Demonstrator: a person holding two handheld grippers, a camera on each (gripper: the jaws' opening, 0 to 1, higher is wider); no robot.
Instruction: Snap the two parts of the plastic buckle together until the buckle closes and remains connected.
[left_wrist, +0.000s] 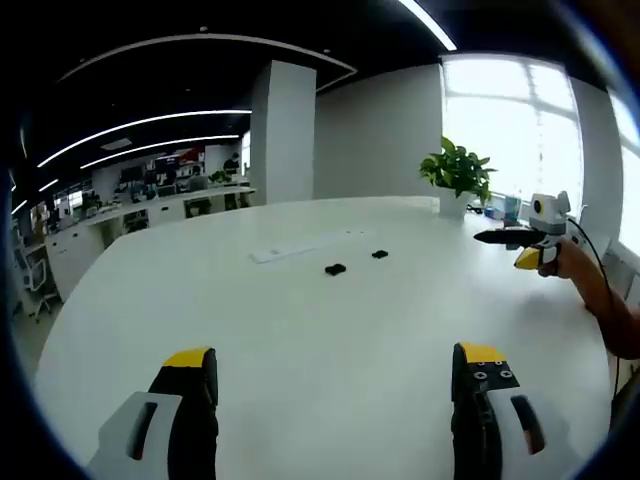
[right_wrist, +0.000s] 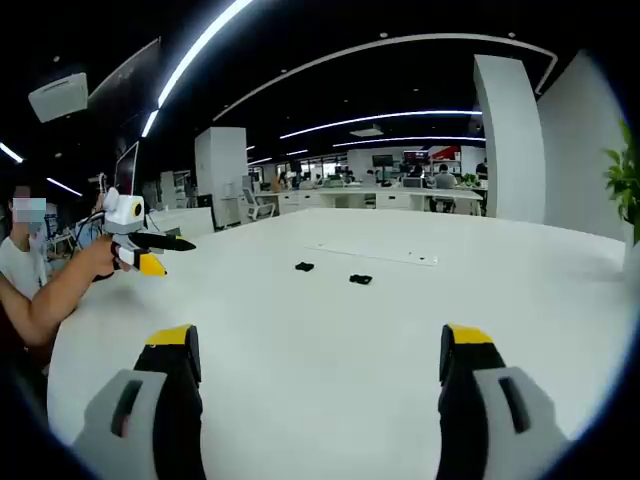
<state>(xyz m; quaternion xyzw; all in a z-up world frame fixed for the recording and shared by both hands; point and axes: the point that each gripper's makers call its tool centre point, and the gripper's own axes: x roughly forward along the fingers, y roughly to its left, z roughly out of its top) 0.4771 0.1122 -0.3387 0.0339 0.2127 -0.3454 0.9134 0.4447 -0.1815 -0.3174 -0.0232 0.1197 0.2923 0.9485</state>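
On the broad white oval table (left_wrist: 300, 330), both yellow-tipped grippers, left (left_wrist: 335, 385) and right (right_wrist: 320, 365), hovered with jaws spread wide and empty. Well ahead, the two small black plastic buckle halves (left_wrist: 335, 269) (left_wrist: 379, 254) lay slightly apart, unjoined, near a flat white strip (left_wrist: 300, 246).

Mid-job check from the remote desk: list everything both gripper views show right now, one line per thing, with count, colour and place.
buckle parts: 2, black, lying apart on the table, one nearer the left hand-held gripper, the other beyond it
strip: 1, white, flat on the table behind the buckle parts
table: 1, white, large, under everything
potted plant: 1, green leaves in a white pot, far table edge by the window
left hand-held gripper: 1, black jaws with yellow tips, wide apart, above the table
right hand-held gripper: 1, same colours, jaws wide apart, above the table
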